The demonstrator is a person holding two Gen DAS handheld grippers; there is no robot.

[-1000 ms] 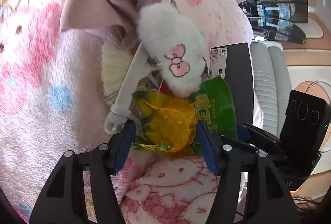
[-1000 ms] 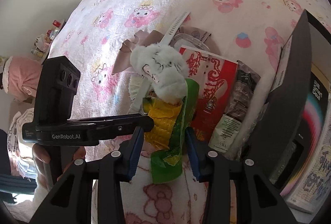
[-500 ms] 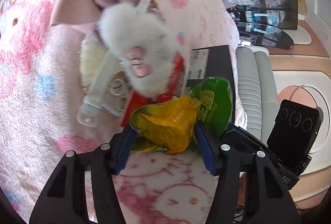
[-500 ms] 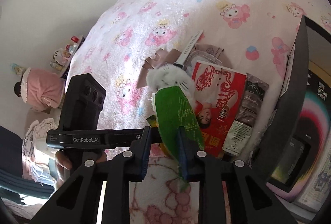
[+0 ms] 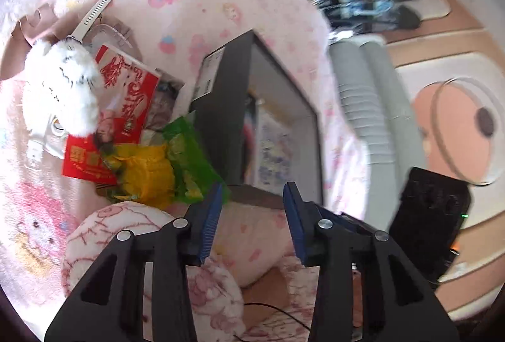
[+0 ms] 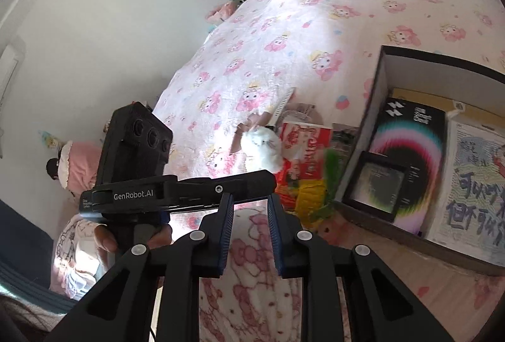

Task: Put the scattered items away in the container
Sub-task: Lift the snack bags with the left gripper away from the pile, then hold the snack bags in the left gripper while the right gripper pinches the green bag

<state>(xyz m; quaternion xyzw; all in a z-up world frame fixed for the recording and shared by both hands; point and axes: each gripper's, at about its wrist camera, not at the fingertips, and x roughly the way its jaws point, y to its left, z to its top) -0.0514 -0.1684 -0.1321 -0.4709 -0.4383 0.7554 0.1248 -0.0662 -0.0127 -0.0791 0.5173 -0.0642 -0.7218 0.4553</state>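
The yellow and green snack bag (image 5: 157, 174) (image 6: 311, 195) lies on the pink bed cover, against the outer wall of the dark open box (image 5: 227, 108) (image 6: 374, 108). My left gripper (image 5: 251, 222) hangs above and beside the bag; its jaws are closing with nothing between them, and the bag's green edge reaches the left fingertip. My right gripper (image 6: 251, 230) is also closing on nothing, with a narrow gap still showing. Further left lie a white plush toy (image 5: 60, 89) (image 6: 263, 149), a red packet (image 5: 126, 96) (image 6: 303, 146) and a white comb (image 5: 91, 14).
The box holds printed posters and a small dark frame (image 6: 375, 184). A dark sachet (image 5: 164, 99) leans against the box wall. A grey ribbed cushion (image 5: 363, 96) flanks the bed. A person in pink (image 6: 79, 165) sits far left. Pink patterned fabric (image 6: 252, 294) lies under both grippers.
Both grippers have risen and drawn back from the pile. The snack bag, which the right gripper had pinched, has left both jaws and rests beside the box. Both gaps have narrowed.
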